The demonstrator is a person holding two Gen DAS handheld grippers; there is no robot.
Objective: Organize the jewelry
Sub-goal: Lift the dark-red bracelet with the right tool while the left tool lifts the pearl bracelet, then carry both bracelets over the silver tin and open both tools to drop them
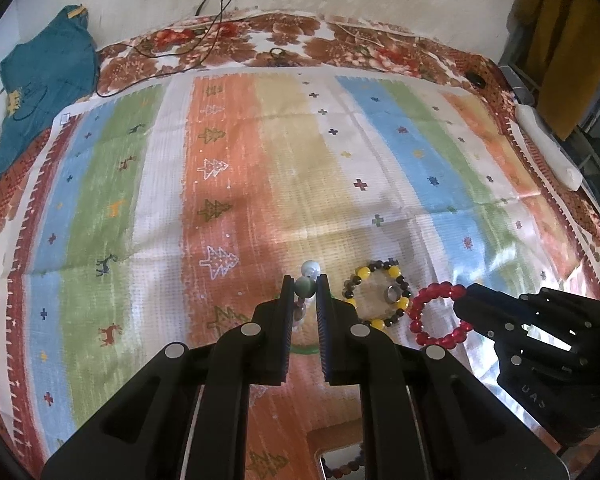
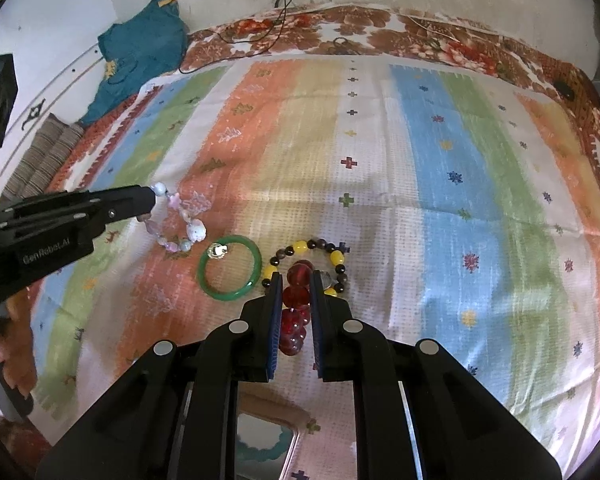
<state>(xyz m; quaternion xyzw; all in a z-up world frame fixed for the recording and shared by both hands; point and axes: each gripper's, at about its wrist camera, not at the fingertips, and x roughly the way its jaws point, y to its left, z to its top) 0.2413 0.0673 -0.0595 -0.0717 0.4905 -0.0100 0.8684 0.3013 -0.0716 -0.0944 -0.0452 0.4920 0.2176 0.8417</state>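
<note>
My left gripper (image 1: 305,285) is shut on a pastel bead bracelet (image 1: 310,269), which hangs from its tip in the right wrist view (image 2: 180,222). My right gripper (image 2: 296,278) is shut on a red bead bracelet (image 2: 298,272), also seen in the left wrist view (image 1: 436,312). A yellow and dark bead bracelet (image 1: 376,296) lies on the striped cloth (image 1: 300,168) with a silver ring (image 1: 392,293) inside it. A green bangle (image 2: 229,268) lies to its left with a sparkly earring (image 2: 217,251) inside.
A teal garment (image 1: 48,80) lies at the far left by the wall. Black cables (image 1: 204,24) trail over the floral sheet at the back. A white object (image 1: 548,148) sits at the right edge. A mirrored tray edge (image 2: 268,440) shows below my right gripper.
</note>
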